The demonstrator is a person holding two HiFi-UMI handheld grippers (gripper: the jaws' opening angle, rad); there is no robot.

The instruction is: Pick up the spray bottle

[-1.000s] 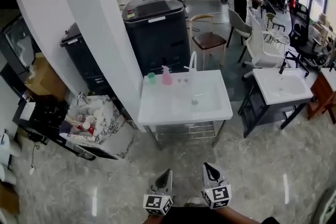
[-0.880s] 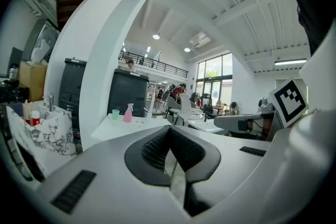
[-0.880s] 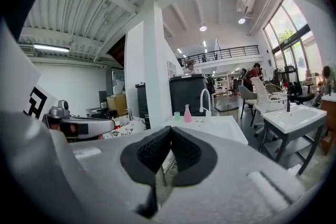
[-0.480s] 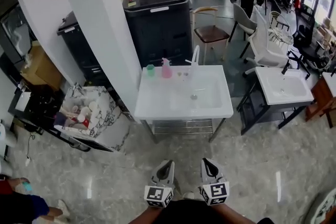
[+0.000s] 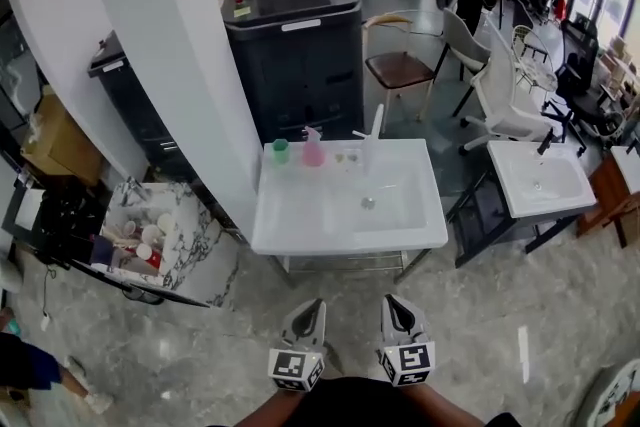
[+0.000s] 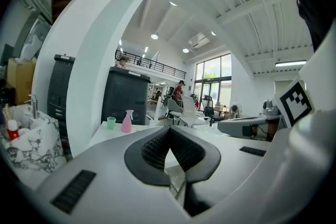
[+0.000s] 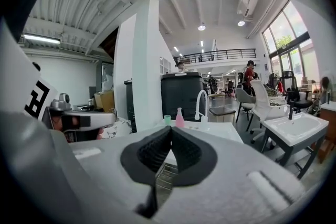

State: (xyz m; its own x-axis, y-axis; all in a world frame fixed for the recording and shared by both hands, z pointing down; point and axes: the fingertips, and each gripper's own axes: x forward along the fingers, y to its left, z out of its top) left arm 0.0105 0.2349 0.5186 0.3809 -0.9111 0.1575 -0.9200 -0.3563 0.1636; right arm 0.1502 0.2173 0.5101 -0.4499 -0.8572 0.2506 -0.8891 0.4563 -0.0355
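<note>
The left gripper [image 6: 169, 132] jaws meet, empty — the pink spray bottle [image 6: 126, 121] stands far ahead, left of the tips, beside a green cup [image 6: 111, 123].

spray bottle [image 5: 313, 148] | pink, pale trigger head | upright | back edge of white sink top, upper centre of frame, just right of green cup [image 5: 281, 151]

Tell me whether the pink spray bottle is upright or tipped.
Upright: the pink spray bottle stands on the back rim of the sink, nozzle on top, beside the green cup.
</note>
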